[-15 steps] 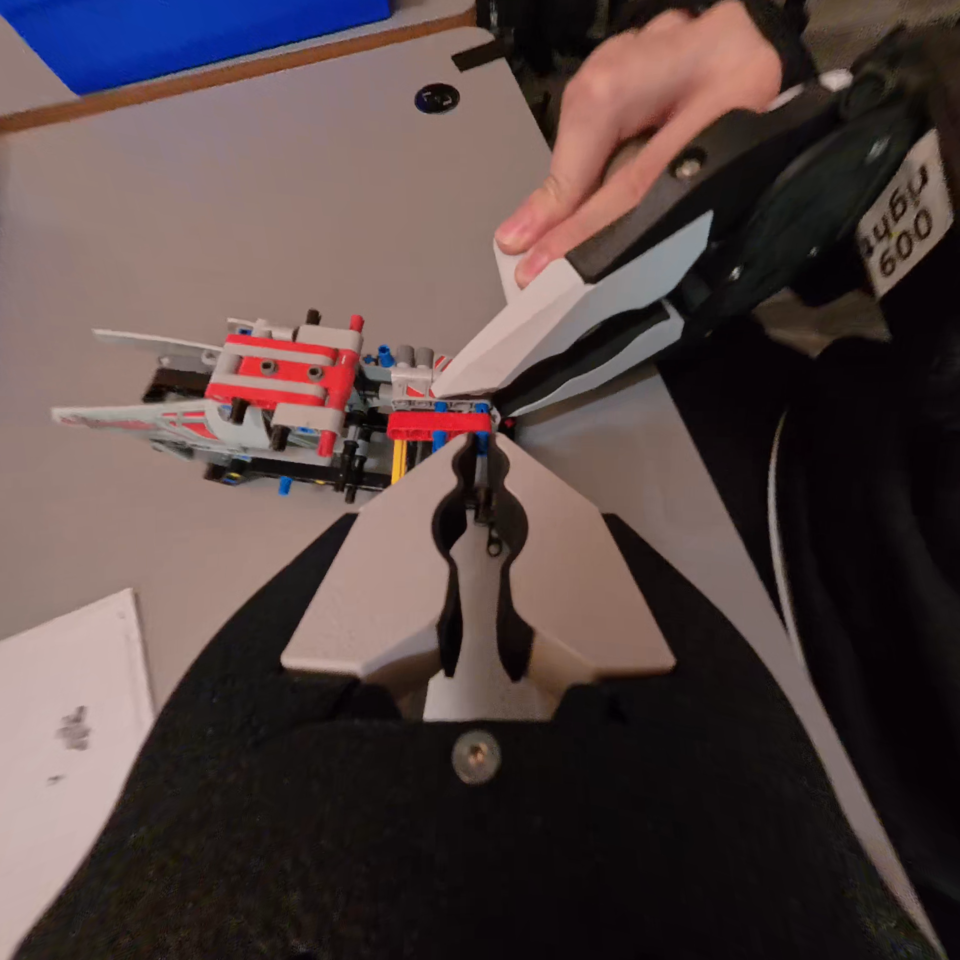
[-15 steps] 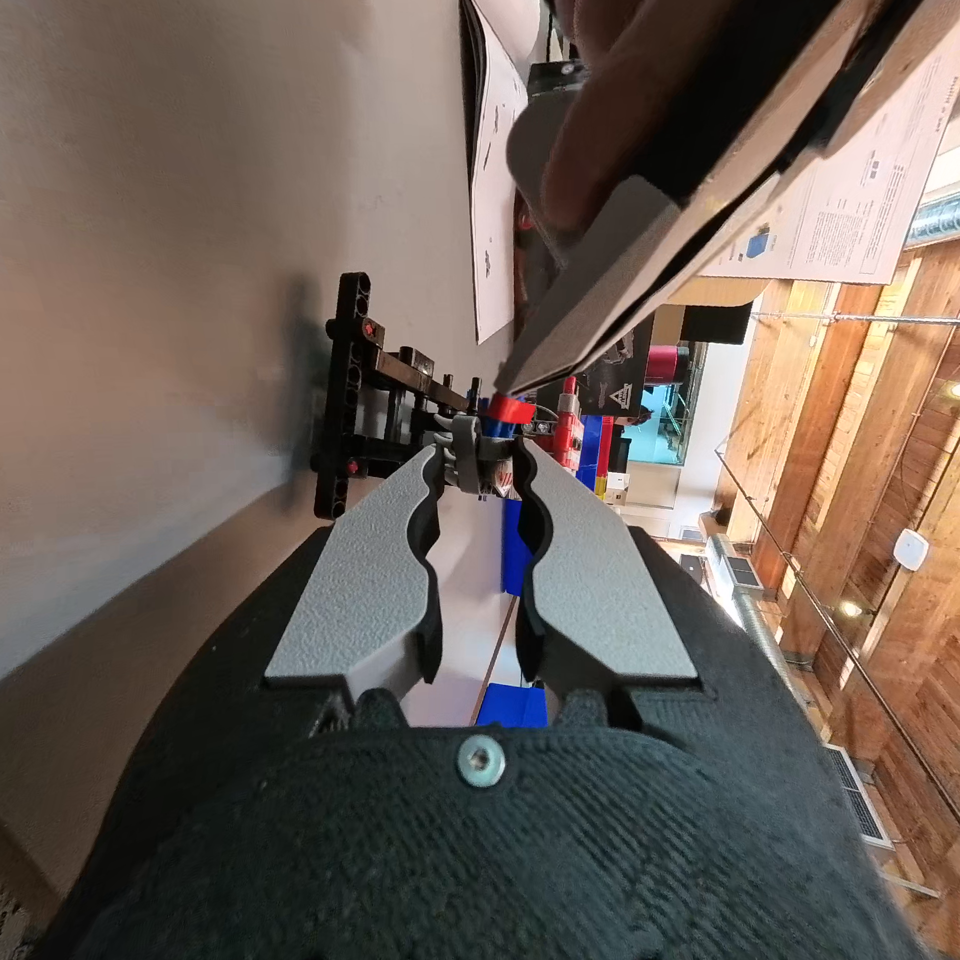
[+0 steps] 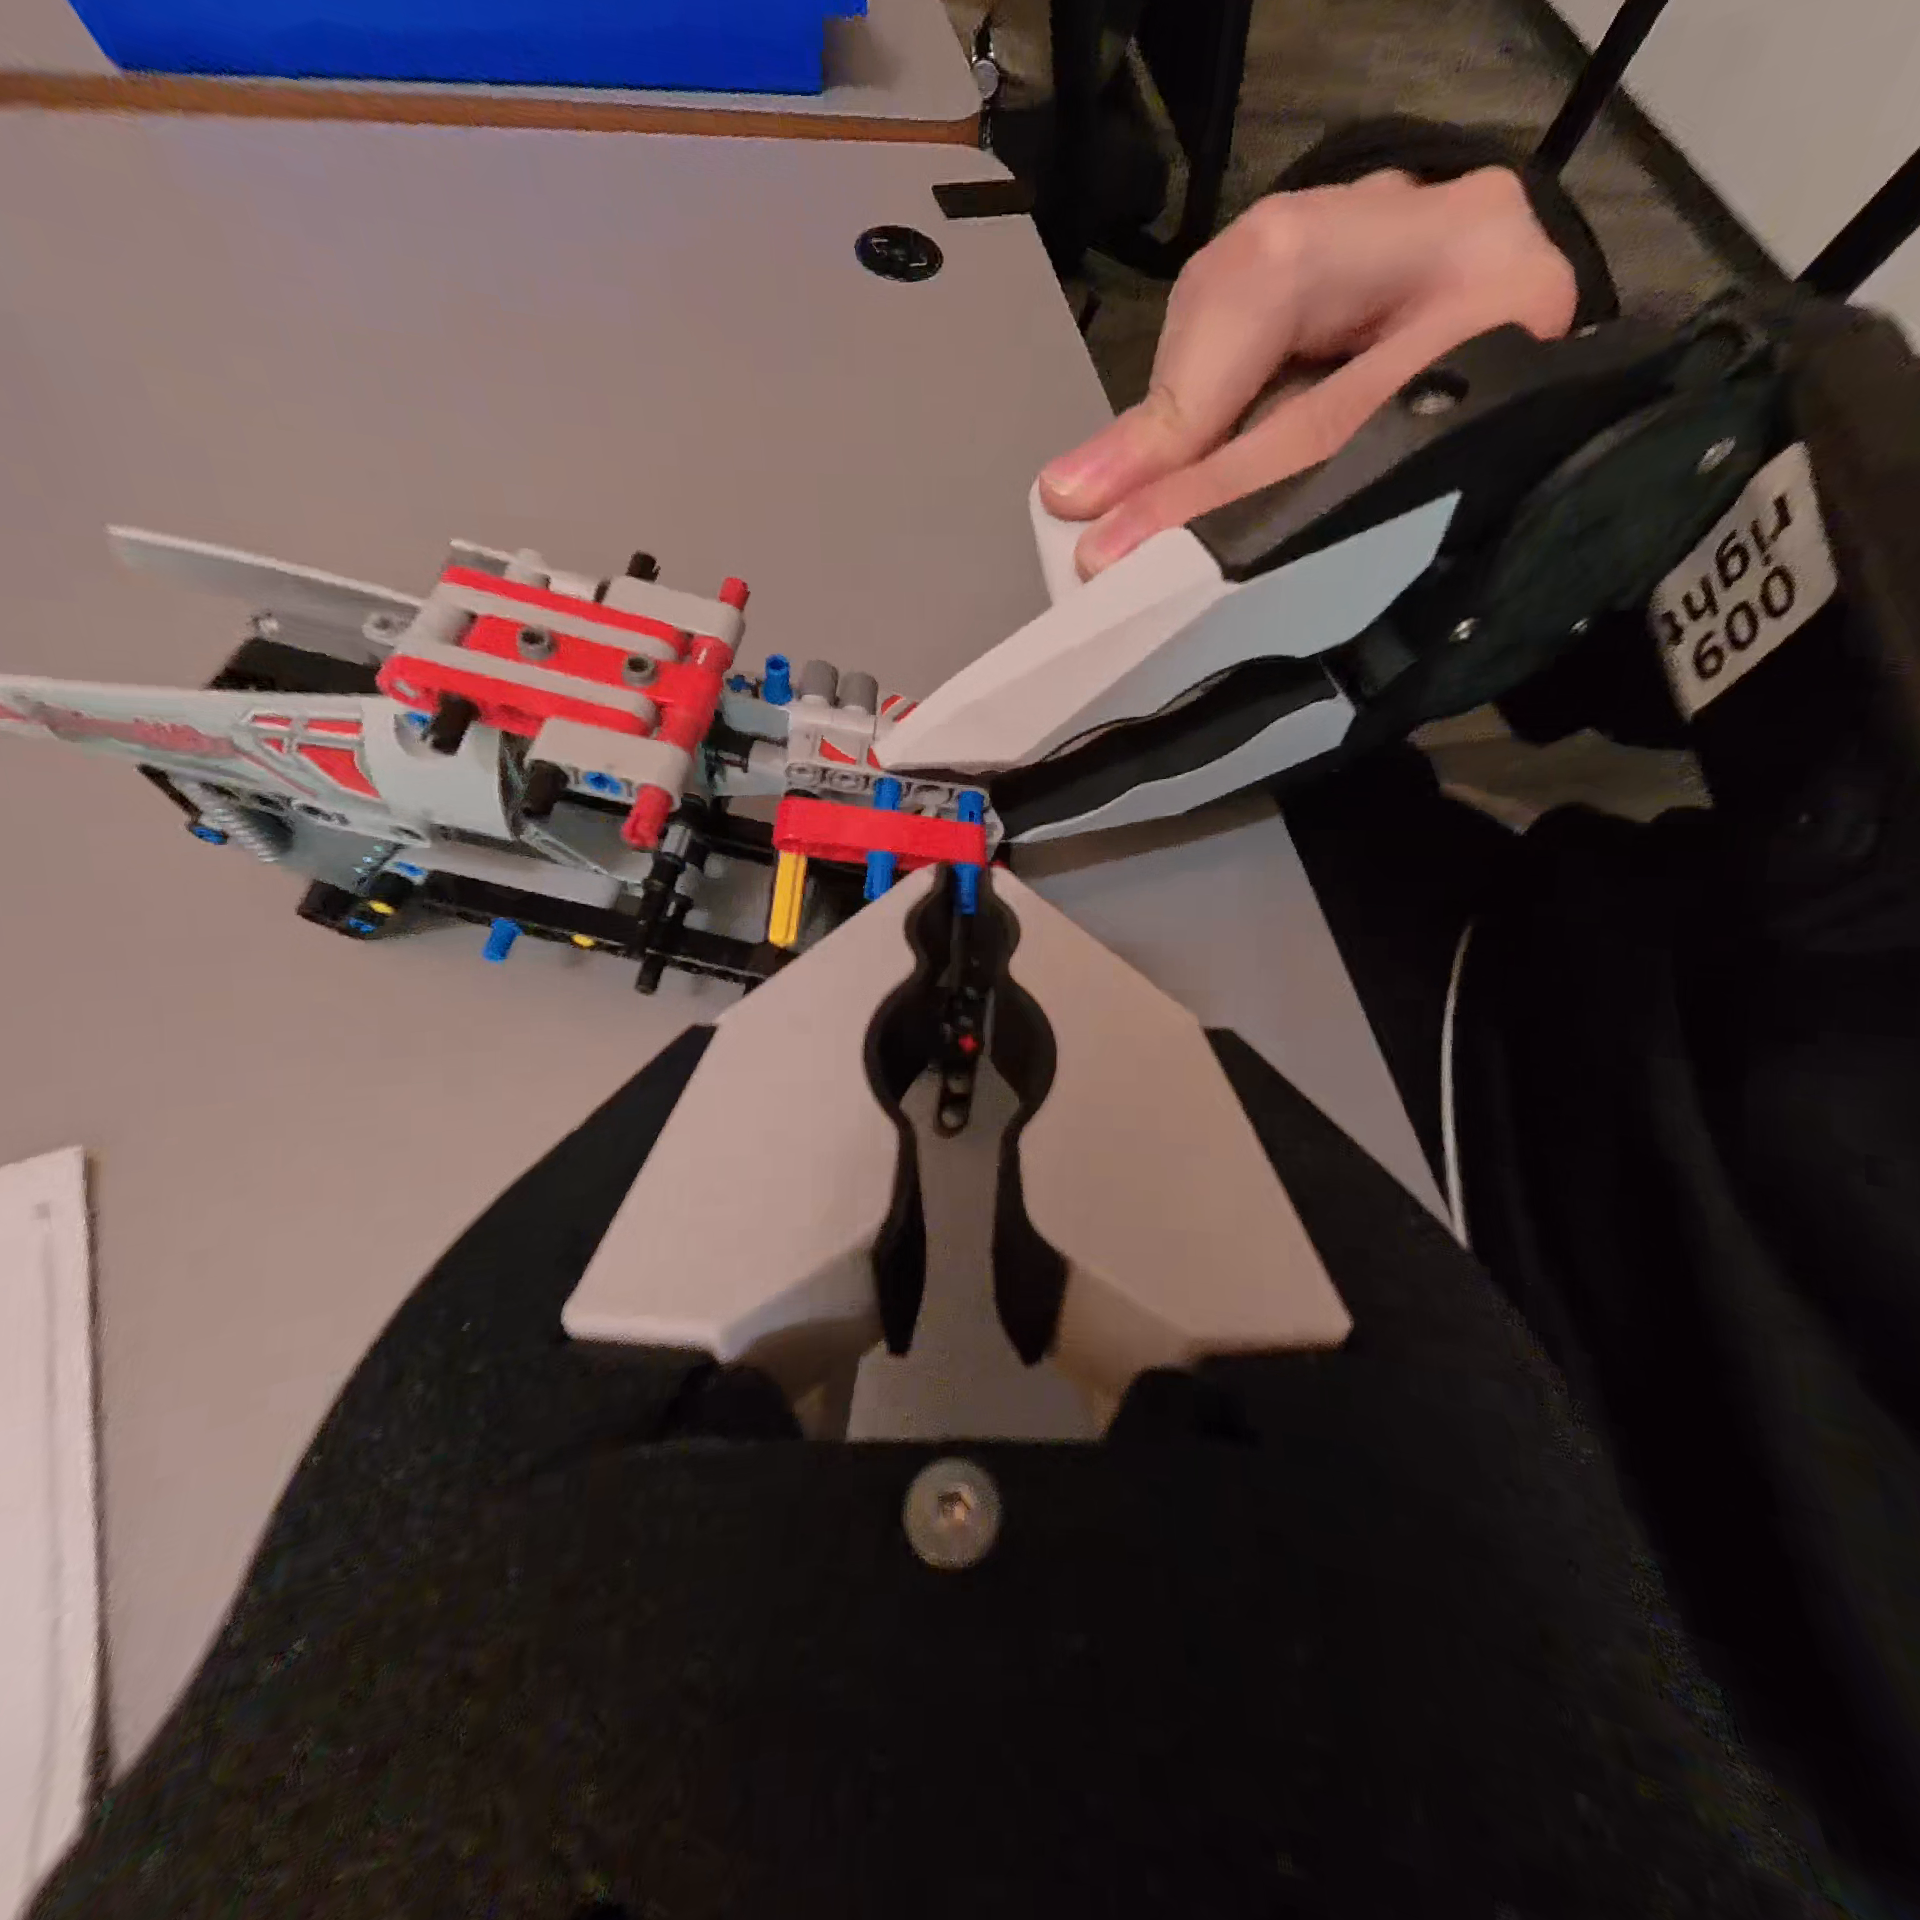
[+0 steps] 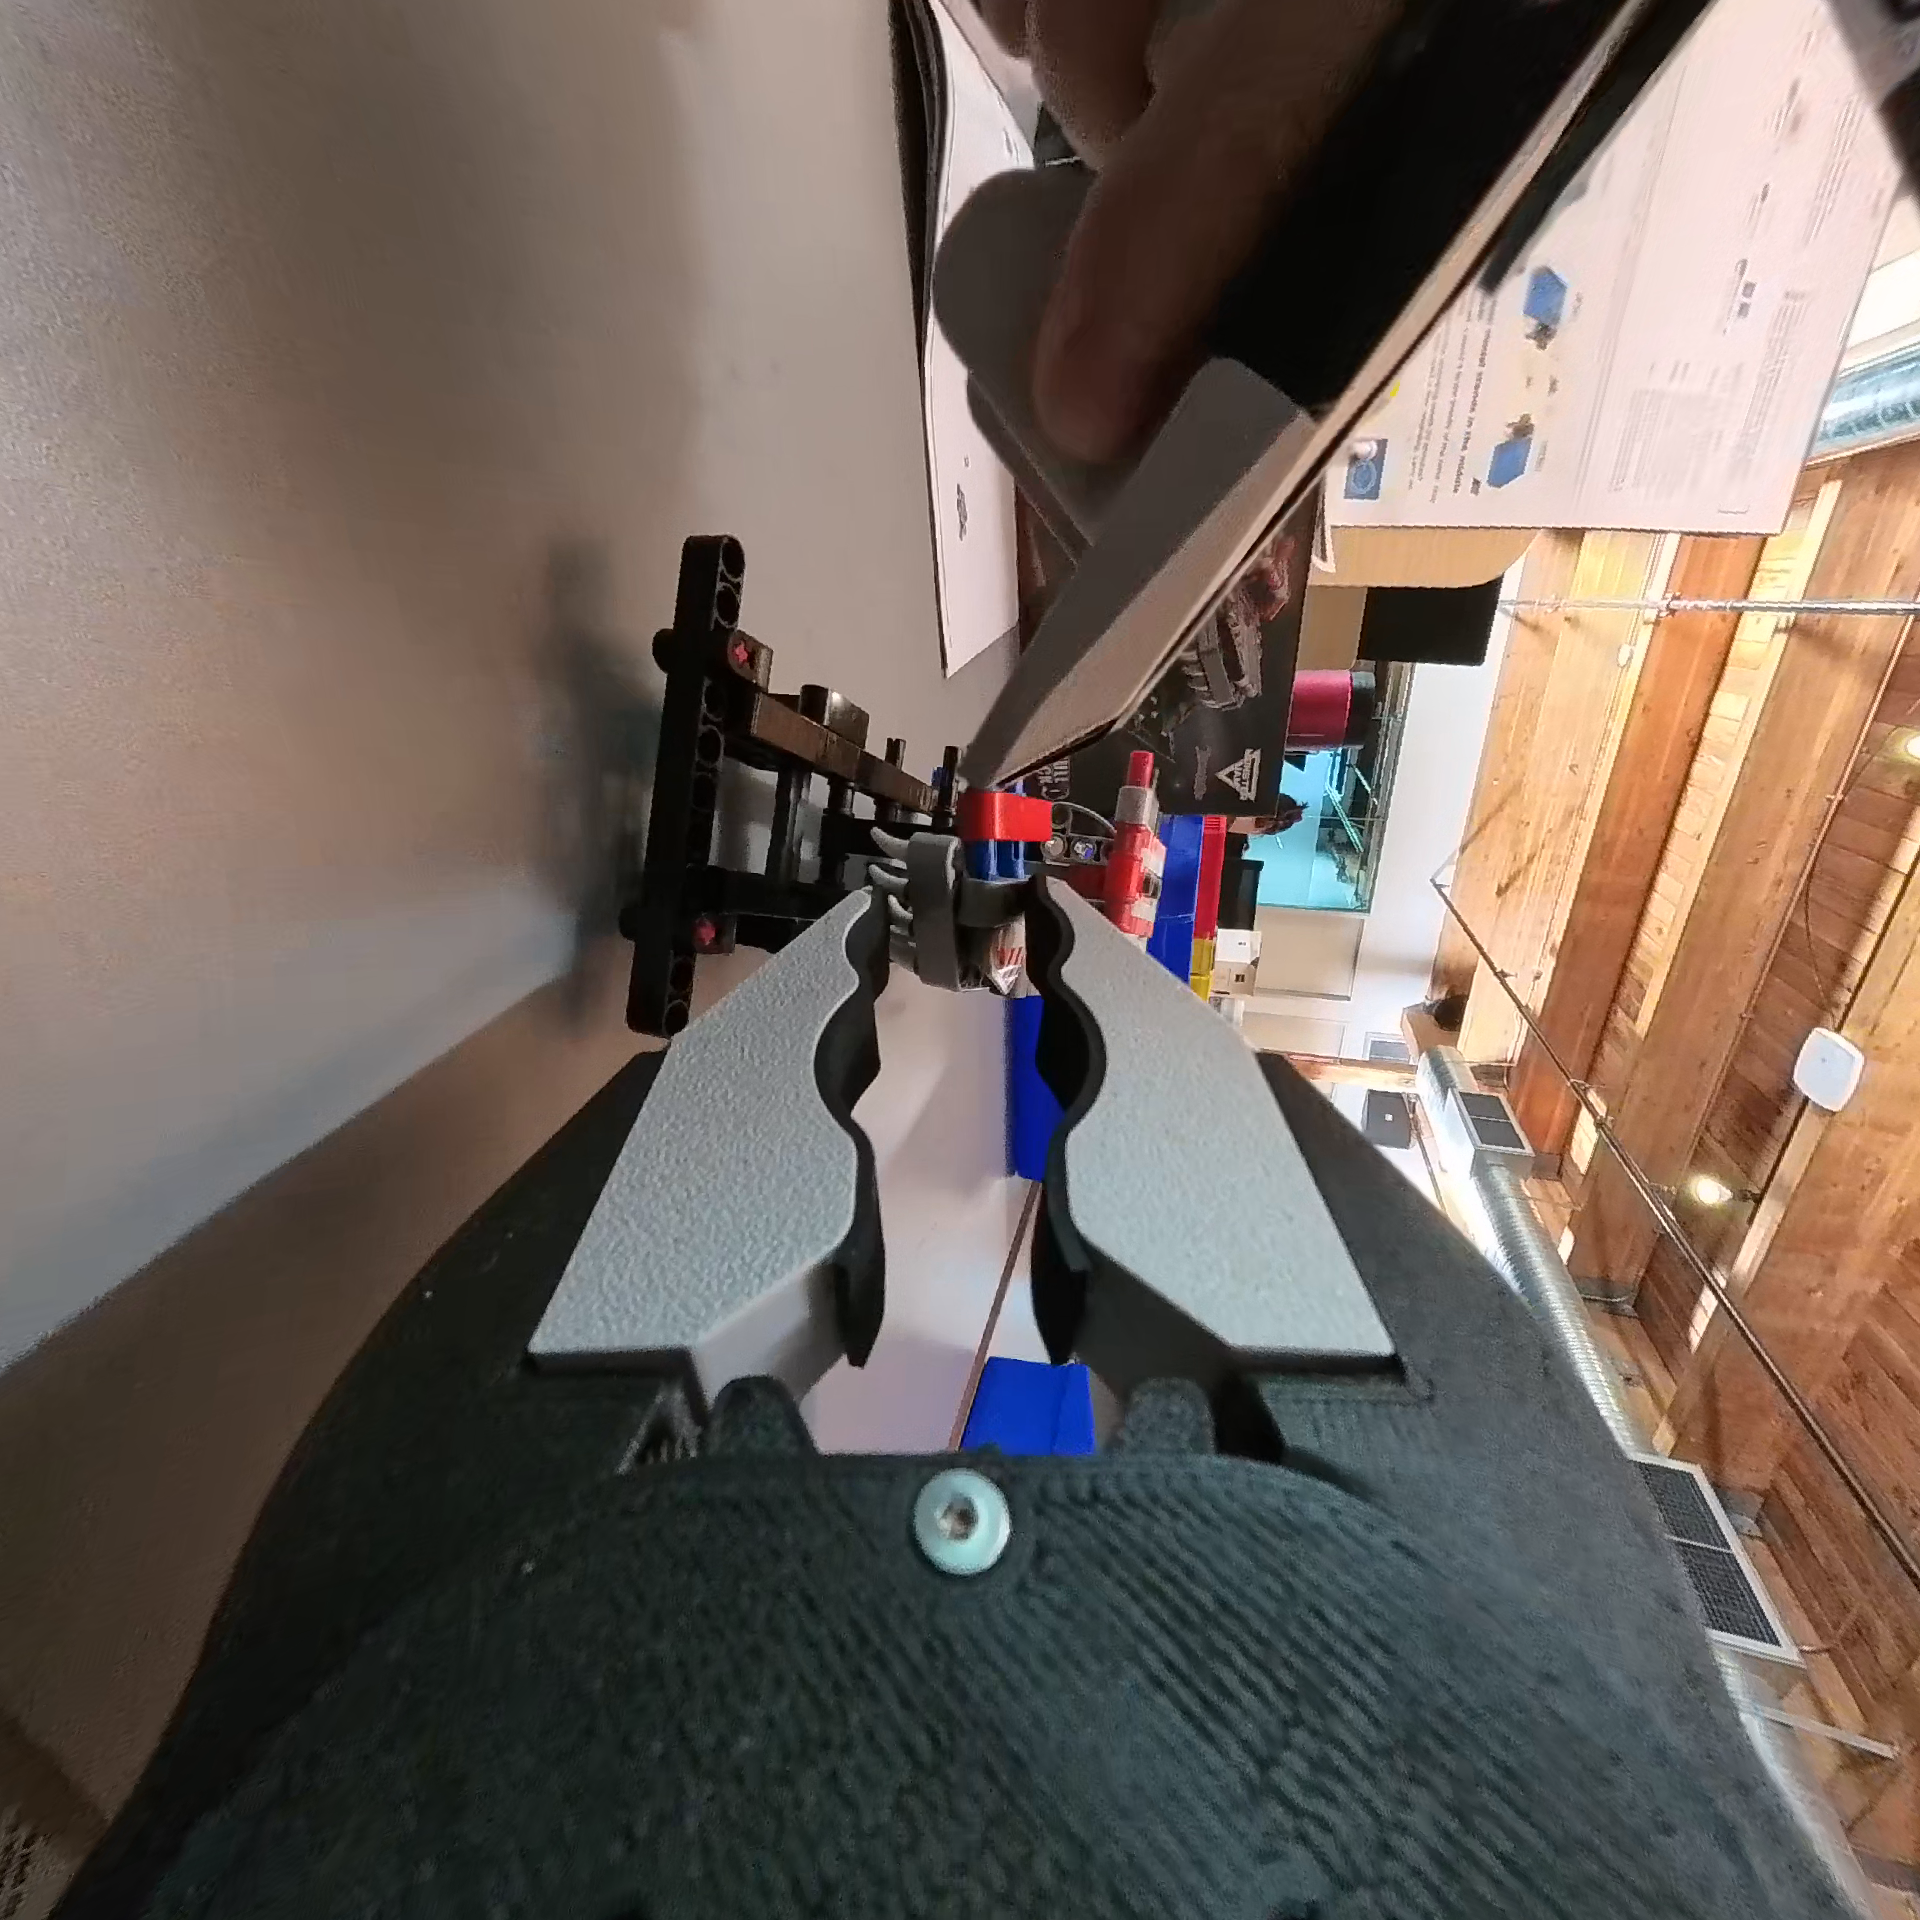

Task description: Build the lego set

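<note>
Nearest the lens in the left wrist view, the left gripper (image 3: pixel 956 883) has its grey fingers drawn together at the tips around a blue pin (image 3: pixel 966 868) that sticks out below a red beam (image 3: pixel 883 831) on the near end of the lego model (image 3: pixel 540 748); whether they actually pinch the pin cannot be told. Just beyond those tips and to their right, the right gripper (image 3: pixel 982 790) comes in at a slant, held by a hand (image 3: pixel 1320 343), its points meeting the same end of the model. The right wrist view shows that gripper (image 4: pixel 961 935) clamped on a grey curved piece (image 4: pixel 940 920) of the model, next to the red beam (image 4: pixel 1003 816) and a black frame beam (image 4: pixel 691 769). Ahead and to the left of the left gripper, the model stretches across the grey table (image 3: pixel 468 364), red and grey beams on top, pale wing panels pointing away. A white sheet (image 3: pixel 42 1455) lies at the near left edge; a blue bin (image 3: pixel 468 42) sits at the far edge.
</note>
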{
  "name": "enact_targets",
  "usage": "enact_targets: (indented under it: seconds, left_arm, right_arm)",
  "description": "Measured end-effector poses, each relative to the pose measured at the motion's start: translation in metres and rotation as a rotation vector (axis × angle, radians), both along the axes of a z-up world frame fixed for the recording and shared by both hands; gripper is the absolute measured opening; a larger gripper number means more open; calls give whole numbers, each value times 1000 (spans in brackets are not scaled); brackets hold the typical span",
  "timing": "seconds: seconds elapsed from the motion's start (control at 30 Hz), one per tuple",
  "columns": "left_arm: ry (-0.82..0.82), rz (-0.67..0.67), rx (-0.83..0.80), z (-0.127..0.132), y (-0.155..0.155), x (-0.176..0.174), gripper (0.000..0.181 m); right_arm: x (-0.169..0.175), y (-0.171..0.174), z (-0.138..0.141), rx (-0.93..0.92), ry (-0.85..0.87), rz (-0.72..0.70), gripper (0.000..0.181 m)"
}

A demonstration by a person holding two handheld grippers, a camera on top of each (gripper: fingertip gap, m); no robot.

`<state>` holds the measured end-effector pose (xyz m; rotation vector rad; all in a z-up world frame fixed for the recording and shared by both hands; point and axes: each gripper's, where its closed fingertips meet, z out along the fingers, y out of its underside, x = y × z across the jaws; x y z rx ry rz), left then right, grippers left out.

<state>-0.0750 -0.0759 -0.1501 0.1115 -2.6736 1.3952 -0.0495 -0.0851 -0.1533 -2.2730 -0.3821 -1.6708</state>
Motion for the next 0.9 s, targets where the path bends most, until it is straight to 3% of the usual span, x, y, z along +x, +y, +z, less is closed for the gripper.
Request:
enact_targets:
  seconds: [0.13, 0.37, 0.4, 0.53, 0.6, 0.83, 0.9]
  left_arm:
    - [13, -4, 0, 3, 1, 2, 1]
    - [-392, -51, 112, 3, -3, 5, 1]
    - [-362, -41, 106, 3, -3, 6, 1]
    - [20, 8, 2, 1, -3, 5, 1]
    - [77, 5, -7, 0, -1, 5, 1]
    - [-264, -75, 81, -2, 10, 15, 1]
    - [-362, -128, 29, 8, 11, 12, 1]
  right_arm:
    - [0, 1, 0, 1, -5, 6, 25]
    - [0, 0, 0, -18, -16, -13, 25]
    - [0, 1, 0, -18, -16, -13, 25]
    - [0, 1, -1, -14, -16, -15, 25]
    - [-1, 2, -1, -15, -19, -14, 25]
    - [-3, 5, -1, 84, 64, 12, 27]
    - [-10, 5, -2, 141, 148, 55, 44]
